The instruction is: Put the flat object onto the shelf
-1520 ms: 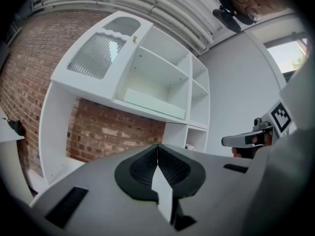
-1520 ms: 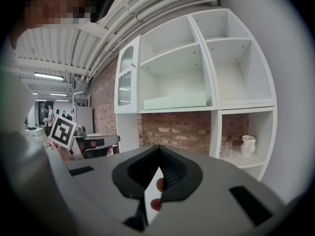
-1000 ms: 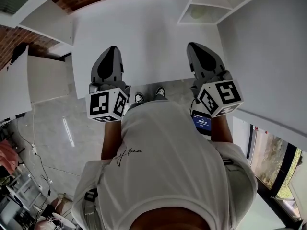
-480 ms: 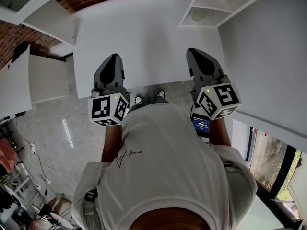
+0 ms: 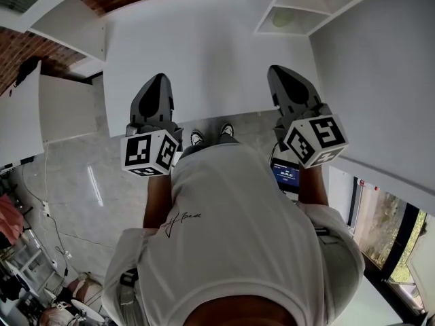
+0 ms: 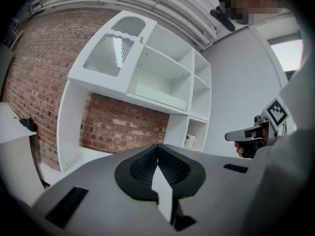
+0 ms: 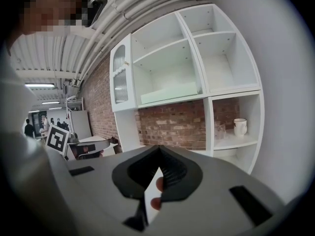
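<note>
A pale green flat board point(image 7: 170, 93) lies on the middle shelf of the white shelf unit point(image 7: 206, 58). It also shows in the left gripper view point(image 6: 160, 96) and, in the head view, as a green patch point(image 5: 282, 19) inside the unit. My left gripper point(image 5: 158, 81) and right gripper point(image 5: 280, 72) hover side by side over the near edge of the white table point(image 5: 204, 39). Both are shut with nothing between the jaws; the tips meet in the left gripper view point(image 6: 157, 147) and the right gripper view point(image 7: 158, 150).
A white mug point(image 7: 239, 126) and a glass point(image 7: 219, 130) stand in the unit's lower right compartment. A glass-fronted cabinet door point(image 6: 108, 53) closes the upper left compartment. A brick wall point(image 6: 123, 127) runs behind the table. A white wall point(image 5: 380, 66) stands to the right.
Both grippers have drifted slightly back toward the person and stay shut. Nothing else has moved.
</note>
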The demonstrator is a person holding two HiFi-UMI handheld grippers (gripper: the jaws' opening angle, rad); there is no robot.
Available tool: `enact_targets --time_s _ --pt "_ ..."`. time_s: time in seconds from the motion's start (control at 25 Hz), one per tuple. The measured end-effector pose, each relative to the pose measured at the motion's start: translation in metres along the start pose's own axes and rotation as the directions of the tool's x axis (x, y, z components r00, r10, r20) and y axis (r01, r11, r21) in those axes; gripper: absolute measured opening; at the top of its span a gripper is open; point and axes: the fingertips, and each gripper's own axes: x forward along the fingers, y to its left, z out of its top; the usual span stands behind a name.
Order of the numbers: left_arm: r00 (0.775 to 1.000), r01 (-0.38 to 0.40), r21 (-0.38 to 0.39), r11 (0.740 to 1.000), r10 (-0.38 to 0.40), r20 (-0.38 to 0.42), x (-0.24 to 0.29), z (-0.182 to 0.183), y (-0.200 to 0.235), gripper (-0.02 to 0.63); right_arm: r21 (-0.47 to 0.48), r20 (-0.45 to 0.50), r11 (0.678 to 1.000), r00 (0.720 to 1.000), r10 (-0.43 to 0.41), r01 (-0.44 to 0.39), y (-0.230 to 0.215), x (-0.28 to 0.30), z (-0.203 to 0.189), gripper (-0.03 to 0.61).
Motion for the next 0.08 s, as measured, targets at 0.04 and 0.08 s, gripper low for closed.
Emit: enact_targets --time_s 0.04,0.08 --pt "1.0 -0.002 -0.002 1.0 0.002 0.006 0.0009 0.0016 0.0022 0.014 -0.007 0.002 1.0 1.0 0.002 -0.002 0.0001 0.0016 0.0014 0.026" --pt "1.0 -0.004 -0.004 1.0 0.004 0.012 0.002 0.0033 0.0044 0.014 -0.015 0.003 1.0 1.0 0.003 -0.003 0.0002 0.0033 0.003 0.026"
